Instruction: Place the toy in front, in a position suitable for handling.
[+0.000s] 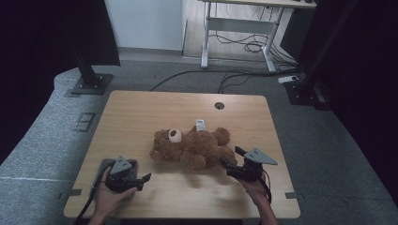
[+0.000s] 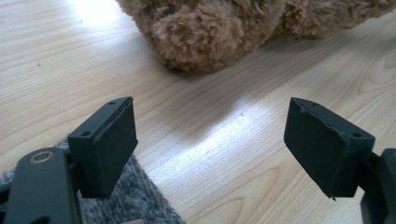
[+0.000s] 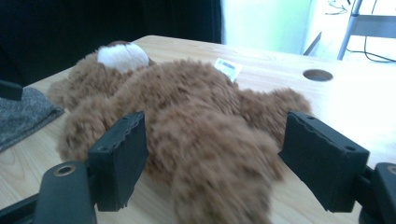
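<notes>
We see a brown teddy bear lying on its back in the middle of the wooden counter, its head with the white muzzle toward the left and its legs toward the right, a small white tag sticking out on its far side.

Our right gripper sits at the near right of the counter, just beside the bear's near leg, with its fingers spread wide. In the right gripper view the furry leg lies between the two fingers, but neither pad presses on it; the fur looks slightly blurred there. A round hole in the counter shows beyond the bear on the far right.

Our left gripper rests at the near left, over a grey cloth that lies on the counter, and points toward the bear. Its fingers stand wide too, with only bare wood between them; the bear's paw is a little way ahead, not touched. A corner of the grey cloth shows beneath the left finger in that view.
</notes>
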Motion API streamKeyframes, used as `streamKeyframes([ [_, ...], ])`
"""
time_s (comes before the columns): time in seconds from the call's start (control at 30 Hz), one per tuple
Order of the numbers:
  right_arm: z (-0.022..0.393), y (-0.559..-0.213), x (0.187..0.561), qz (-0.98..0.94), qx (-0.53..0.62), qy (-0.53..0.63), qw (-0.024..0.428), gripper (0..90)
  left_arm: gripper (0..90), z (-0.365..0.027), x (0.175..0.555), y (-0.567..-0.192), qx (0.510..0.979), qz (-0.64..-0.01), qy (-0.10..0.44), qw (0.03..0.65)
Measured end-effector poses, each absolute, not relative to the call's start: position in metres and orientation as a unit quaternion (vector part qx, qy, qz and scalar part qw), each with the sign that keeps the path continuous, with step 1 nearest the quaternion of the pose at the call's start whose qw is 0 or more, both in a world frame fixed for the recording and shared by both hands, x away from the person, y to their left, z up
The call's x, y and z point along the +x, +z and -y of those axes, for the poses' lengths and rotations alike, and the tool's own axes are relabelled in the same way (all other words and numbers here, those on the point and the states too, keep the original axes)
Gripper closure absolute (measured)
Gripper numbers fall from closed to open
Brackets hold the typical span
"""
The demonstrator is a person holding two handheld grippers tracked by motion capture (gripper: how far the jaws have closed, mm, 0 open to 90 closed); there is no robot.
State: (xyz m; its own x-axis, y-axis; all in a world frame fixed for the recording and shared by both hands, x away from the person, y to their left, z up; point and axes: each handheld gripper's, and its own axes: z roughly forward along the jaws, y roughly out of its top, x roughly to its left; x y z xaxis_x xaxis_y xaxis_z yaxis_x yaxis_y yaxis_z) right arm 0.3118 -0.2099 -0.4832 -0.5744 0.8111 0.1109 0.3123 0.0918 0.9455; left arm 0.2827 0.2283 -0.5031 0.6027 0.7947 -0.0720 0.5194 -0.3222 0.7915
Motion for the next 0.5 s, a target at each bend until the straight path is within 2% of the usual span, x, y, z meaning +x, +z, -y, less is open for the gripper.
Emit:
streamKeyframes([
  [0.5, 0.244, -0.514, 0.3, -0.689, 0.445, 0.524, 0.231, 22.2, 16.4, -0.246, 0.285, -0.5, 0.78, -0.441, 0.189, 0.402],
])
